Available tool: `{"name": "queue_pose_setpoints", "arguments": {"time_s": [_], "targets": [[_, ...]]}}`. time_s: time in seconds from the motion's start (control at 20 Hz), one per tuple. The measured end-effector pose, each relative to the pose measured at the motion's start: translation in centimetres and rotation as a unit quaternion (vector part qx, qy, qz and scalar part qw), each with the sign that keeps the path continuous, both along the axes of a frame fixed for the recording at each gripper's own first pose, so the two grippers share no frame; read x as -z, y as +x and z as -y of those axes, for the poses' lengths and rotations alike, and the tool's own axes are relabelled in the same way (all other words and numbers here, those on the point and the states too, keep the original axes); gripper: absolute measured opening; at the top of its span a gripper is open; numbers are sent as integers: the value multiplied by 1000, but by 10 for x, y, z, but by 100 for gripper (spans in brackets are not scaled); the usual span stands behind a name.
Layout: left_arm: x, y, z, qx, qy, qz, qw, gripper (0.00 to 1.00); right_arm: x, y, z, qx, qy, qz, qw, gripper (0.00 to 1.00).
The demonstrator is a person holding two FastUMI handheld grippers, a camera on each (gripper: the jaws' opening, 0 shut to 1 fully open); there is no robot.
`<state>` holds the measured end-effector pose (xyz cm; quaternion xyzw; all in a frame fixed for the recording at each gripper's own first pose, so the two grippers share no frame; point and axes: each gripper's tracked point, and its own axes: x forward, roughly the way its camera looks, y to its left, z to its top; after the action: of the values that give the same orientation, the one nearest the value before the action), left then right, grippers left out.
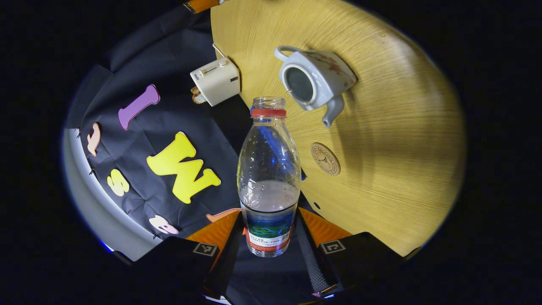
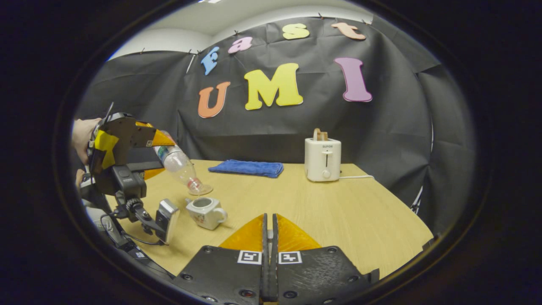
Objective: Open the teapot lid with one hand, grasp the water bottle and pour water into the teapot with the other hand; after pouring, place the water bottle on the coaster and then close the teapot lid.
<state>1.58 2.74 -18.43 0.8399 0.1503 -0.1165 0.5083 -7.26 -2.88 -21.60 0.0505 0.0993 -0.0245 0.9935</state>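
Observation:
My left gripper point(image 1: 269, 237) is shut on the lower body of a clear water bottle point(image 1: 269, 169), which has no cap and is partly filled. In the right gripper view the left gripper point(image 2: 154, 142) holds the bottle point(image 2: 178, 163) tilted, mouth down, just above the white teapot point(image 2: 206, 212). The teapot point(image 1: 315, 80) stands on the wooden table with its top uncovered. A round coaster point(image 1: 325, 158) lies beside its spout. My right gripper point(image 2: 269, 231) is shut, with a pale sliver of the teapot lid pinched between its fingers; the rest of the lid is hidden.
A white toaster point(image 2: 323, 159) with bread in its slot stands at the back of the table point(image 2: 338, 212); it is also in the left gripper view, toaster point(image 1: 216, 80). A folded blue cloth point(image 2: 246, 167) lies by the back wall. A hand point(image 2: 82, 135) holds the left gripper.

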Motion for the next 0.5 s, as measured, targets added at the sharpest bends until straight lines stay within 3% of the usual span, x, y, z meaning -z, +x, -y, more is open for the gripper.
{"name": "queue_pose_setpoints", "arguments": {"time_s": [0.5], "targets": [[-5,2,0,-3,-1,6,1000,73,0,-3,3,4,3,2,1000,0]]}}
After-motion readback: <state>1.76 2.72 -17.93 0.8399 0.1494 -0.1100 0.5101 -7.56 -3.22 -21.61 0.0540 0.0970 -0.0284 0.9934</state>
